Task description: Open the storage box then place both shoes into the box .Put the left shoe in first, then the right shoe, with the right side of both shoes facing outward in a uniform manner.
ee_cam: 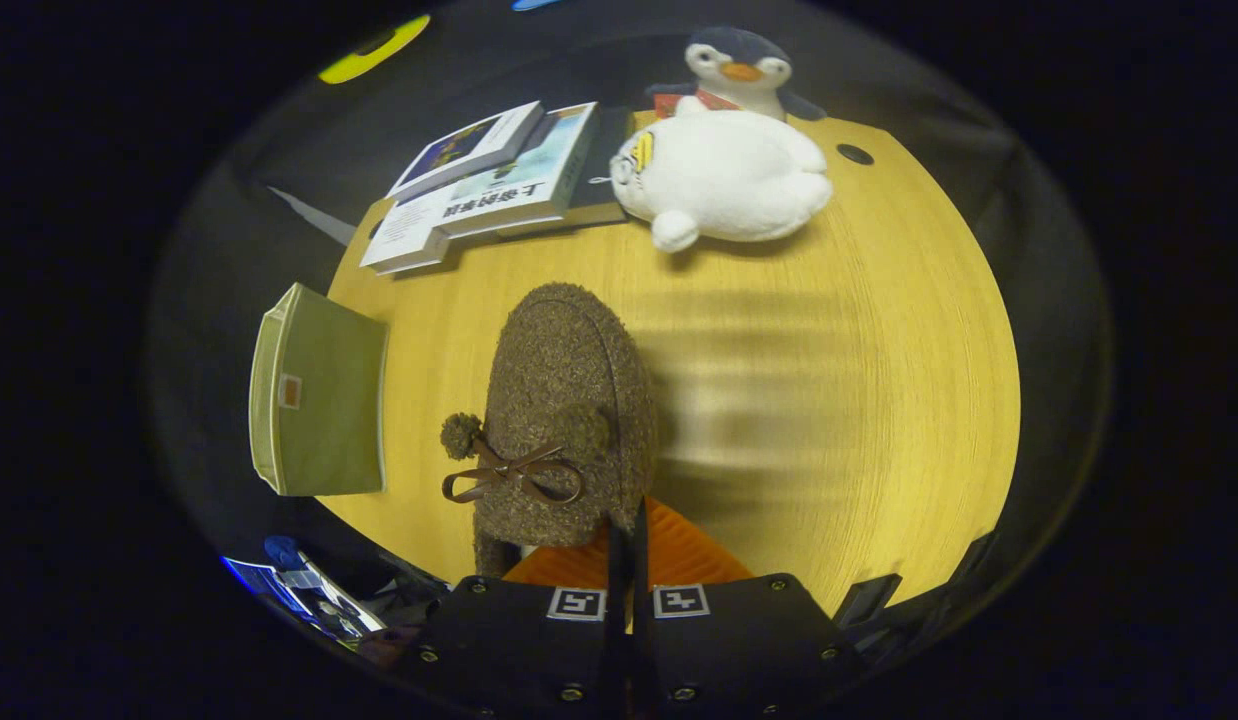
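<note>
The gripper (627,540) has its fingers pressed nearly together, w/ only a thin gap, and they seem to pinch the heel edge of the brown shoe (564,420); so I judge the jaws clamped on the shoe, holding it by the back so the toe points away. The shoe is fuzzy, w/ a bow and a pom-pom on top, and it hangs or rests just ahead of the fingers over the wood table (829,400). Left of the shoe, at the table edge, stands the green storage box (319,400); I can't tell if it is open. Beyond the shoe lie some books (489,185), and right of them a white plush toy (724,175) w/ a penguin toy (739,65) behind it.
</note>
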Motion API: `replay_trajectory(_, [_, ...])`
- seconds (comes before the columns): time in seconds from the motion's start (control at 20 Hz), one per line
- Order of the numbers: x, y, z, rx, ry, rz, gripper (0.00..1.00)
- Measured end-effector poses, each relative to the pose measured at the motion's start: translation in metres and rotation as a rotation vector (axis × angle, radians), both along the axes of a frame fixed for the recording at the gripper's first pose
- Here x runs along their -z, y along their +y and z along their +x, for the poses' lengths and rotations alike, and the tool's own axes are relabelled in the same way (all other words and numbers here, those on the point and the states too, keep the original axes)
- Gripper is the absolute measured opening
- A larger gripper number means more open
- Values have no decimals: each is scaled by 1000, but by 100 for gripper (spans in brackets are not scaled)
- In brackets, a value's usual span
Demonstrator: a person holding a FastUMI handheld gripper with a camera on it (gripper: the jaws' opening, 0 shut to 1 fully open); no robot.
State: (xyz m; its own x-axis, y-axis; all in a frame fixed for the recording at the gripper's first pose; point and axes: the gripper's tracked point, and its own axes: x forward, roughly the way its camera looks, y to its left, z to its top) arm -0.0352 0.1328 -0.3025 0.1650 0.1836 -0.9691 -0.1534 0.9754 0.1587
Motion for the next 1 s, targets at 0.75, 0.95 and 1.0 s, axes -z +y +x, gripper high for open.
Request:
replay_trajectory(0.75, [-66, 219, 19, -315, -9, 201, 3])
replay_trajectory(0.95, [-77, 282, 20, -418, -17, 225, 3])
replay_trajectory(1.0, [-78, 298, 19, -437, -16, 232, 3])
